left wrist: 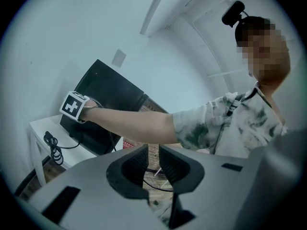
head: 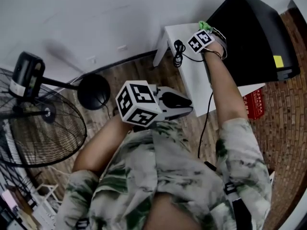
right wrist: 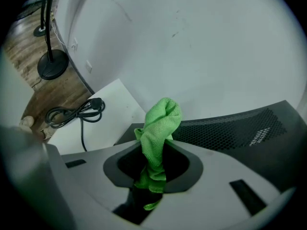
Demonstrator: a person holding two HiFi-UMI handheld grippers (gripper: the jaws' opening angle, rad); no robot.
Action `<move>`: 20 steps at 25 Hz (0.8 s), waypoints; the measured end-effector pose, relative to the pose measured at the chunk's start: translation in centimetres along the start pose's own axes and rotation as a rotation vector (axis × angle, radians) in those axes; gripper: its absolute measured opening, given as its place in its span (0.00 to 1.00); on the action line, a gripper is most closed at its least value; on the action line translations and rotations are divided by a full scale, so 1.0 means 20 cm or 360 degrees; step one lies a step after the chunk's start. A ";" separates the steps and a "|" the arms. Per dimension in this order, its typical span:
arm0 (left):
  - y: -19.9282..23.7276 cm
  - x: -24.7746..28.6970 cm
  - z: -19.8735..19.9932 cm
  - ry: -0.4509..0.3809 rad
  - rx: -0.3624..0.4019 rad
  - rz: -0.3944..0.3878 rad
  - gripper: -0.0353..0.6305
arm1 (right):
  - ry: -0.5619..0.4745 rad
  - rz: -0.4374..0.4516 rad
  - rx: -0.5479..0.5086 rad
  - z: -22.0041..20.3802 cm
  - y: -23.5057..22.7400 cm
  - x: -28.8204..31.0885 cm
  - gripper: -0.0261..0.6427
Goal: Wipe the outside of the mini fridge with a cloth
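1. Green cloth [right wrist: 160, 123] sticks up in a bunch from the right gripper [right wrist: 154, 152], whose fingers pinch it tight.
2. The cloth is just beside a top corner of the black mini fridge [head: 249, 32], which stands on a white surface [head: 192, 75].
3. The left gripper [left wrist: 153, 159] is near the person's tummy, its fingers a little apart and holding nothing.

Black, boxy mini fridge [head: 249, 37] with perforated panel, standing on small white table [head: 192, 75]. Bunched bright-green microfibre cloth [right wrist: 160, 123], pinched between right gripper [right wrist: 154, 150] jaws, tuft poking up beside fridge's edge.
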State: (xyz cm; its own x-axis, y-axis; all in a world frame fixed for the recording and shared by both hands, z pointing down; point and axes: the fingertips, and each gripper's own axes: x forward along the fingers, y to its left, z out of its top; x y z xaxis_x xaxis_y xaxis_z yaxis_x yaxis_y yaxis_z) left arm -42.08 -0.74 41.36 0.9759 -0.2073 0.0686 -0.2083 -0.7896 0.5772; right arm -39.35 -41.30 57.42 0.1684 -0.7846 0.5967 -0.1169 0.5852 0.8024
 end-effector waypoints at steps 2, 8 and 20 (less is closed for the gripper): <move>0.02 0.00 0.00 -0.0003 -0.0021 0.0017 0.17 | 0.0019 0.0041 -0.0009 -0.01 0.08 0.05 0.20; 0.10 0.00 -0.02 -0.0017 -0.0083 0.0063 0.17 | 0.0064 0.0159 -0.0039 -0.04 0.29 0.20 0.20; 0.29 0.01 0.01 -0.0075 -0.0186 0.0140 0.17 | 0.0043 0.0419 0.0022 -0.04 0.62 0.38 0.20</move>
State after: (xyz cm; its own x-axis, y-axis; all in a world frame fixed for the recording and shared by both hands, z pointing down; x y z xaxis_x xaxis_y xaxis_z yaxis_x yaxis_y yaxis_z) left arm -43.05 -5.45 44.63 0.9494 -0.3018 0.0868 -0.2814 -0.6949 0.6618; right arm -38.67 -39.83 71.92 0.1565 -0.5996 0.7849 -0.1733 0.7657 0.6195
